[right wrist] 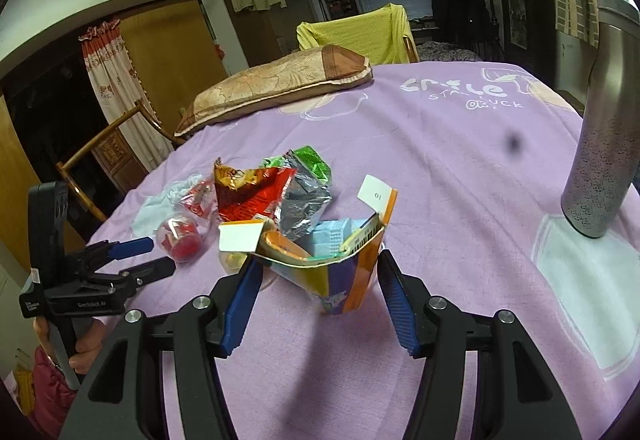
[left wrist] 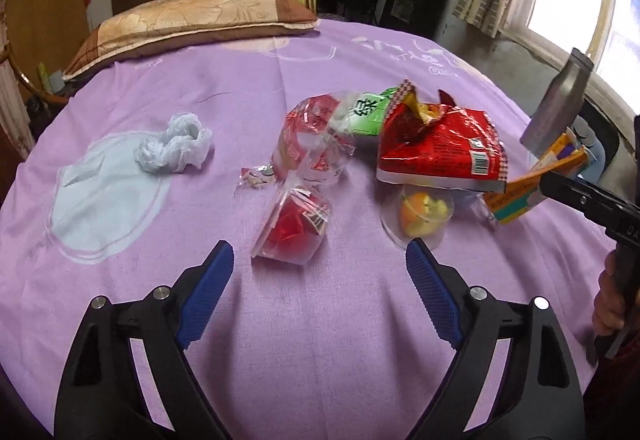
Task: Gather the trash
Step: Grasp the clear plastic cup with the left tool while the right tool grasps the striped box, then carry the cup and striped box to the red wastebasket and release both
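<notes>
The right gripper clamped the open orange carton, so squeezing harder could crush it and spill its contents. The left gripper stood wide and empty, just short of the clear cup holding red wrappers; beyond, the loose red snack bag could slide away if nudged.

carton: orange and purple, top flaps open, tilted, clamped at its sides, just right of the red bag
red bag: torn open, crumpled, centre of the trash pile
green wrapper: foil-lined, crumpled, touching the red bag's left
clear wrapper: red print, left of the red bag
red cup: clear plastic, on its side, front-left of the red bag
peel cup: clear, orange scraps inside, under the red bag's front edge
white bag: scrunched, well left of the red bag
</notes>
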Tool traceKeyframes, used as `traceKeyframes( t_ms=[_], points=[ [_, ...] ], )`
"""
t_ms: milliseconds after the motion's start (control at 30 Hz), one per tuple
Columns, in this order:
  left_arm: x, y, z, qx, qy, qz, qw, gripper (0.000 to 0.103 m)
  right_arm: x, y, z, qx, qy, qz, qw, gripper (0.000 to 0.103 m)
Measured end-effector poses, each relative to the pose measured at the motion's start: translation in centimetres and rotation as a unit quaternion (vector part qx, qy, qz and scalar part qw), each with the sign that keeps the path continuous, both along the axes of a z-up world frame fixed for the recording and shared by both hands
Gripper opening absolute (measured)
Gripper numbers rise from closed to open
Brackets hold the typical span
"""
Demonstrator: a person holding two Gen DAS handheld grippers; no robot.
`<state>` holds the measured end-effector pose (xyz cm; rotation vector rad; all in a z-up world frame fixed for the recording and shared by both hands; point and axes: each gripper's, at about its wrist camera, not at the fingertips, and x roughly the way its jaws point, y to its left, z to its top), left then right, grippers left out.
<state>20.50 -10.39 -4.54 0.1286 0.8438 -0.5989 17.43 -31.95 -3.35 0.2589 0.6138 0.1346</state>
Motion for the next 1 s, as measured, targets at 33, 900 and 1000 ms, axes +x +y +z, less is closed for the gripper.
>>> traceKeyframes(
  t_ms=[33,900,1000],
  points=[
    [0.4,0.2,-0.2,0.0,0.007,0.007,0.9999,0.086,0.0,0.0,0.0,0.0,0.001,0.0,1.0,0.058],
    [-4.3,8.3,4.5,-0.081,-0.013,0.084,0.9931,0.04,-1.3,-0.1,1.1,0.05,-0.033,0.04,0.997,0.056],
    [-6.7,11.5,5.7,-0.094,-0.019,0.116,0.9886,0.04,-1.6,0.3,1.4,0.059,-0.039,0.053,0.996,0.055]
  ],
)
